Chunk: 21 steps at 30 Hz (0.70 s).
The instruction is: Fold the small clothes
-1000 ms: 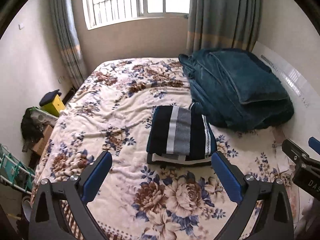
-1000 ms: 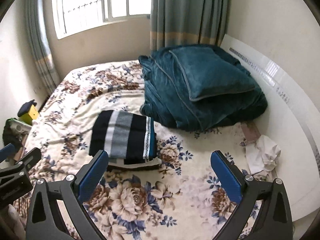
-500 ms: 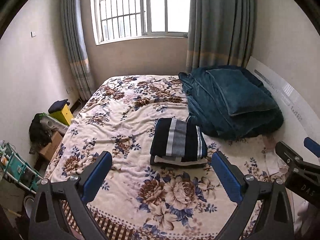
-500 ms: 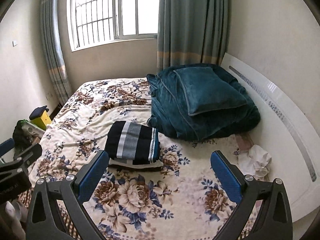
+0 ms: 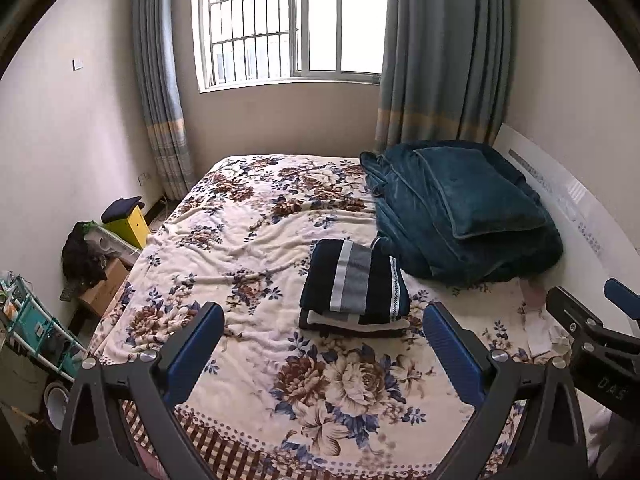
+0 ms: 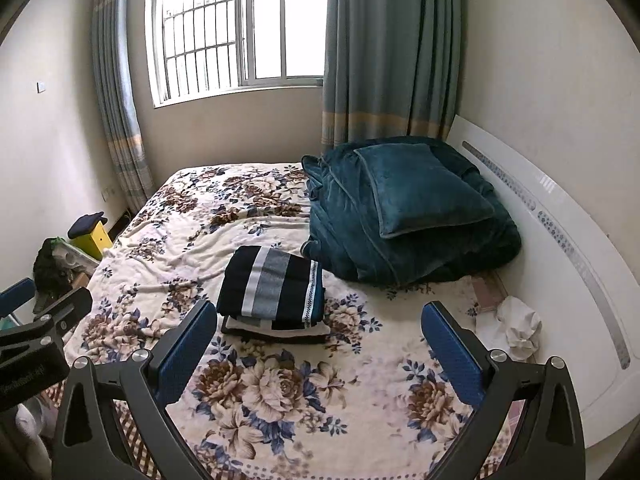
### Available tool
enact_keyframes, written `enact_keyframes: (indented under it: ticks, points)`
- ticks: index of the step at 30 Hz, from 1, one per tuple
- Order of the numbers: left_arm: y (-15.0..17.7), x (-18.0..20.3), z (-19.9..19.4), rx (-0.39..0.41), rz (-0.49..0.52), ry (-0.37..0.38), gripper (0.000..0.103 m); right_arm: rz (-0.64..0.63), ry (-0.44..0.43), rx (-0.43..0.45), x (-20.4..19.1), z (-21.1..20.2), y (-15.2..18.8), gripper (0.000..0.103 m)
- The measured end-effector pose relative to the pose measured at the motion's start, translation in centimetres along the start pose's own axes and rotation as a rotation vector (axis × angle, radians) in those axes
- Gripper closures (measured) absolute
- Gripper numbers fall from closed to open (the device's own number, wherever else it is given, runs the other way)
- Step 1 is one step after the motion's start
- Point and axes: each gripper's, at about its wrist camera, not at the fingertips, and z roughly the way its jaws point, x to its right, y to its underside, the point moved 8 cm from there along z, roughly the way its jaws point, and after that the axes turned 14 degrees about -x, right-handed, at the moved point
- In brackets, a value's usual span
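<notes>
The letters "DAS" stand on the black body of the right gripper [image 5: 624,304], at the near right edge; nothing else is legible.

Daylit barred window [image 5: 292,24], grey-blue curtains [image 5: 444,52], floral bed [image 5: 248,240], pale walls [image 5: 60,140].

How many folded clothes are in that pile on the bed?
2 at least: a dark striped garment on top, and a white-edged one under it, stacked mid-bed beside the teal blanket. More may be hidden between.
</notes>
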Motion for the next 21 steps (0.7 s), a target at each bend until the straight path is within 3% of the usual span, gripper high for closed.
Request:
enact_keyframes:
  ticks: [21]
  points:
    - [-0.2,0.2,-1.0,0.011,-0.012,-0.011,0.000,-0.005,0.001,0.014,0.3,0.1,-1.2,0.000]
